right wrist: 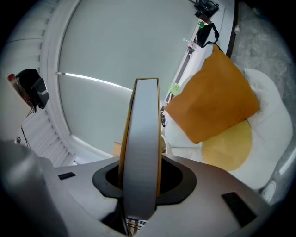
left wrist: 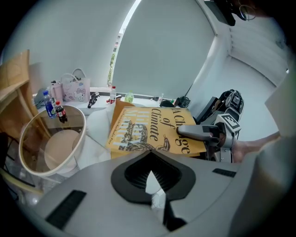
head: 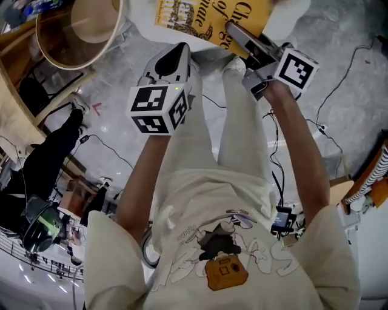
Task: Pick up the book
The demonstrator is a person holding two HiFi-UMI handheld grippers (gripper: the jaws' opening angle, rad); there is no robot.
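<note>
While clamping the book (head: 203,18), right gripper (head: 241,37) reaches forward.

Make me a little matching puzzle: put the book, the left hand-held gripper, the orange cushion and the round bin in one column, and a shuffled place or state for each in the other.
Things:
1. book
2. left hand-held gripper
3. orange cushion
4. round bin

Places or states:
A. jaws together, nothing between them
B. resting against white padding
C. open-topped, to the left of the book in the left gripper view
D. clamped in the right hand-held gripper

Pairs: 1-D, 2-A, 3-B, 4-C
</note>
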